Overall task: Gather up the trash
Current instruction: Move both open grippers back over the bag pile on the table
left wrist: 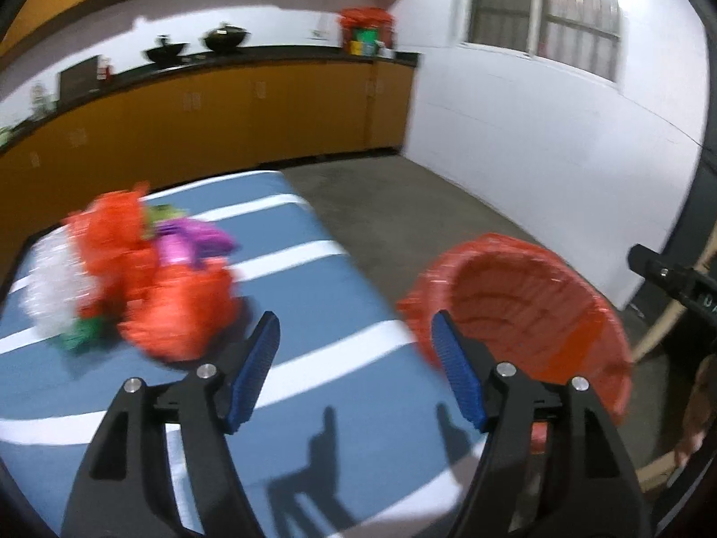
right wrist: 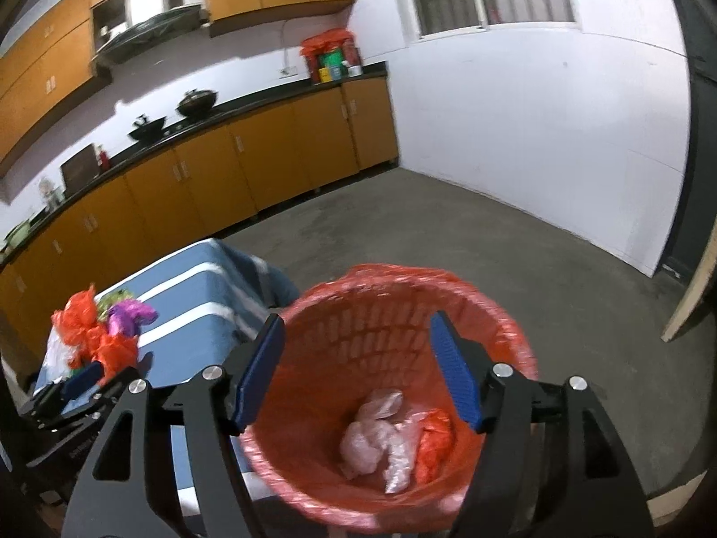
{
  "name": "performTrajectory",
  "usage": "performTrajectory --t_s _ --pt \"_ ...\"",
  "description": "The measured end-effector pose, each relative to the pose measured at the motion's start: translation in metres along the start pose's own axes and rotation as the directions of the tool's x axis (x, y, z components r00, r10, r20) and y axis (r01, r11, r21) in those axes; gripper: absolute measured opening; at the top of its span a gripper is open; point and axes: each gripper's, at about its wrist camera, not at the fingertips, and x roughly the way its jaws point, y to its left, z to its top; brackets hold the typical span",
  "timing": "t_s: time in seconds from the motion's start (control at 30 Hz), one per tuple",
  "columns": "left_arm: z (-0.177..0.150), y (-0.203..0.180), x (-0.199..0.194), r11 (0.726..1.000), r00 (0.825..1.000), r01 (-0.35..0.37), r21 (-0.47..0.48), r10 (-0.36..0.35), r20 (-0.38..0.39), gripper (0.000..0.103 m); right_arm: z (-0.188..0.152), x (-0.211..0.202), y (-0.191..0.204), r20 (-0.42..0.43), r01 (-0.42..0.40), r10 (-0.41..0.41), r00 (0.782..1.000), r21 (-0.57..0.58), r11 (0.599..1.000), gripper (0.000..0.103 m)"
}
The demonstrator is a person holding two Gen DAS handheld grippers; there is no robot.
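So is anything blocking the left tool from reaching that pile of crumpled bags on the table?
Nothing visible does. The left tool is open and empty over the striped tablecloth, and only bare cloth lies between it and the pile of bags. The orange basket sits off to the right, beside the table.

1. The left gripper [left wrist: 354, 358] hangs over the table [left wrist: 313, 403], jaws spread wide with nothing between them.
2. A blurred heap of trash [left wrist: 134, 269], orange, white, purple and green plastic, lies on the table's far left part.
3. The basket [left wrist: 529, 314], lined in orange plastic, stands just off the table's right edge.
4. The right gripper [left wrist: 672, 282] pokes in at the right border.
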Motion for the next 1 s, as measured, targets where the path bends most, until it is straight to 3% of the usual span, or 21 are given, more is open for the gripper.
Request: performTrajectory --t_s 0.17,0.27,0.5,0.7,1.0 --pt "-0.011 0.057 -0.021 0.989 0.992 -0.126 -0.079 0.128 0.021 0.071 -0.004 0.008 0.043 -0.032 -0.088 0.086 0.996 -0.067 0.994 0.067" --pt "-0.019 0.095 -0.036 0.968 0.975 -0.215 -0.132 0.221 0.028 0.071 -0.009 0.012 0.080 -0.054 -0.147 0.142 0.988 -0.125 0.981 0.065" --pt "-0.034 0.160 -0.069 0.914 0.931 -0.345 -0.212 0.362 0.043 0.071 -0.021 0.026 0.156 -0.113 -0.266 0.246 0.963 -0.211 0.941 0.065" --pt "-0.039 0.198 -0.084 0.876 0.902 -0.404 -0.264 0.430 0.048 0.074 -0.039 0.047 0.213 -0.171 -0.325 0.287 0.942 -0.269 0.907 0.065" --pt "-0.047 0.236 -0.093 0.846 0.886 -0.426 -0.321 0.462 0.042 0.074 -0.049 0.094 0.262 -0.225 -0.323 0.267 0.937 -0.270 0.907 0.065"
